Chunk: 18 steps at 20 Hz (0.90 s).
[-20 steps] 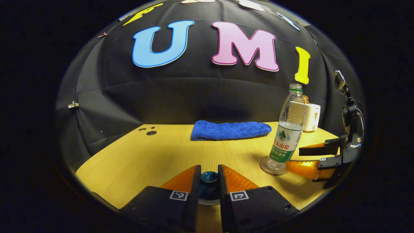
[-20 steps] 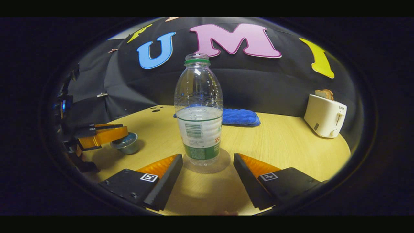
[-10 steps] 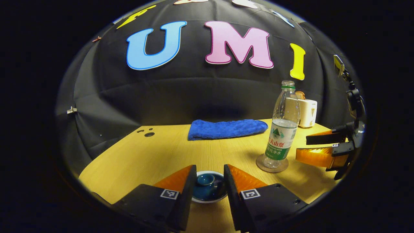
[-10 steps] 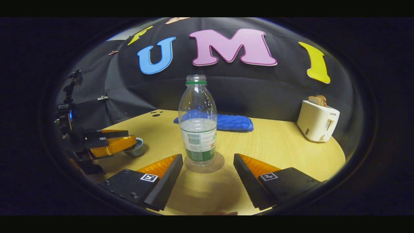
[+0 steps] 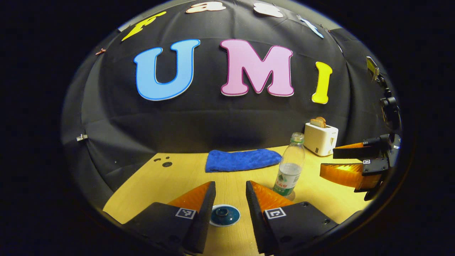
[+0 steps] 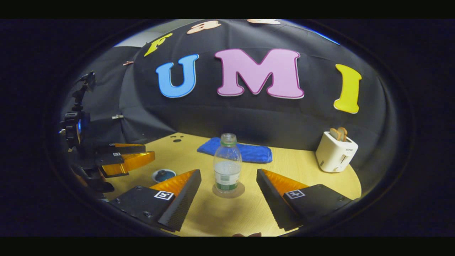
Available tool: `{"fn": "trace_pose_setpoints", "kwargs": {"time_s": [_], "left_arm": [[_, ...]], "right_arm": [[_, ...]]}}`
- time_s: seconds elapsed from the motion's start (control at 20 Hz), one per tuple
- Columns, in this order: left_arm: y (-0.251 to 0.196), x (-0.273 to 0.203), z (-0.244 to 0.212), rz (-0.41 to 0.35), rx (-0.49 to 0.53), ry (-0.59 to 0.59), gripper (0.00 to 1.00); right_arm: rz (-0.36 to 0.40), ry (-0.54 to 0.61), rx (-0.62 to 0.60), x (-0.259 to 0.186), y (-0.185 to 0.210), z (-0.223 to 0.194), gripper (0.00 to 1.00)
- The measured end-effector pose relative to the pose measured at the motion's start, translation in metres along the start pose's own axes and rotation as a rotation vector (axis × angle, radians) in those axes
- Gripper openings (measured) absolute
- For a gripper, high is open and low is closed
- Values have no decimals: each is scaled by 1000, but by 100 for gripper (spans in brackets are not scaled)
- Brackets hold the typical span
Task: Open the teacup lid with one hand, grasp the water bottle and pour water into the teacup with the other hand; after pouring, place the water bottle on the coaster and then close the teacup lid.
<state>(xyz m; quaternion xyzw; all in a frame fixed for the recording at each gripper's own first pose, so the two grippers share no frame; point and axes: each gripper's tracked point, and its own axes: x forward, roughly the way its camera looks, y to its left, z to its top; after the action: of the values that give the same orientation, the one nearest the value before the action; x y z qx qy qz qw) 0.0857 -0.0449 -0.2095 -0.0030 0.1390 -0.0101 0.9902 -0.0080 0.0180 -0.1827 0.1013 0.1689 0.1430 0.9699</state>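
Left gripper view: the left gripper point(image 5: 230, 193) hangs above the wooden table point(image 5: 177, 177) with its jaws spread wide and nothing between them. Below the gap sits the teacup point(image 5: 224, 215), its dark blue lid point(image 5: 222, 212) seated on top, knob upward, clear of both fingers. To the right the water bottle point(image 5: 290, 164) stands upright and uncapped, partly filled. The right gripper point(image 5: 328, 164) enters from the right edge, jaws apart and empty, near the bottle but not touching it.

Right gripper view: the right gripper point(image 6: 229, 179) is wide open, holding nothing. The water bottle point(image 6: 228, 163) stands upright on a round coaster point(image 6: 228, 191) ahead of the gap between the fingers, apart from both. The teacup point(image 6: 164, 175) with its lid on lies to the left, partly behind the right gripper's left finger. The left gripper point(image 6: 149, 154) is seen at the left edge above and beside the teacup, open and empty.

Background, both views: a folded blue cloth point(image 6: 236, 151) lies near the table's far edge; a white toaster point(image 6: 336, 152) holding toast stands at the far right
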Motion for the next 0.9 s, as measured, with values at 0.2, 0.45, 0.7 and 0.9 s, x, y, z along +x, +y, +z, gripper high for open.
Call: {"fn": "trace_pose_setpoints", "kwargs": {"time_s": [0.2, 0.45, 0.7, 0.9], "left_arm": [[2, -23, 57, -11, 12, -47, 55], [2, -53, 106, -48, 65, -101, 55], [1, -83, 125, -75, 47, -120, 55], [7, -105, 140, -70, 7, -151, 56]], "right_arm": [[-45, -26, -10, -28, -4, 44, 97], [-84, -54, -12, -66, 0, 85, 97], [-122, -125, -28, -95, -8, 128, 97], [-136, -175, -29, -116, -6, 149, 97]]}}
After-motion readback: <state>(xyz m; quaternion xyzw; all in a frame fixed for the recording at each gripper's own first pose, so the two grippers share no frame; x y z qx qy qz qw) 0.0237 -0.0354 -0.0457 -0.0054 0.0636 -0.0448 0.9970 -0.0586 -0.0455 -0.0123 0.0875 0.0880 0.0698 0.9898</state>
